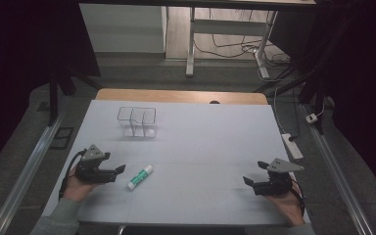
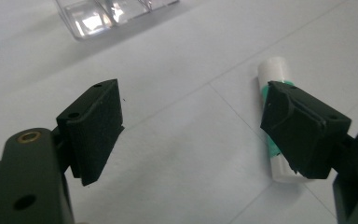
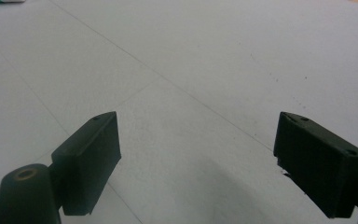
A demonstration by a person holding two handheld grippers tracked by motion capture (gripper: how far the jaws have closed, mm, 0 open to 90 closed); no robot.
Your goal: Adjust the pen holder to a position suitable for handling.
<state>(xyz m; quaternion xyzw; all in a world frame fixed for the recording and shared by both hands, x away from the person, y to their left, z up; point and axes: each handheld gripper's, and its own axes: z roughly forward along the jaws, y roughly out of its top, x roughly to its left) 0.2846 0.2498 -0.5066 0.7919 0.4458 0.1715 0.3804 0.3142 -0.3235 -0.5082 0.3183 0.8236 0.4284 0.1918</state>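
Observation:
A white glue stick with a green band (image 1: 140, 176) lies on the white table, just right of my left gripper (image 1: 117, 172). In the left gripper view the stick (image 2: 274, 74) lies partly behind the right-hand jaw, and my left gripper (image 2: 191, 130) is open with bare table between its jaws. At the table's near right my right gripper (image 1: 252, 174) is held low and open; in the right gripper view it (image 3: 196, 161) has nothing between its jaws. A clear plastic box with compartments (image 1: 137, 121) stands farther back on the left, its corner (image 2: 107, 14) seen at the top of the left gripper view.
The white sheet (image 1: 200, 147) covers the table, with a wooden strip (image 1: 176, 95) along its far edge. A power strip (image 1: 292, 145) lies off the table's right side. Metal rails run along both sides, and desk legs with cables stand beyond.

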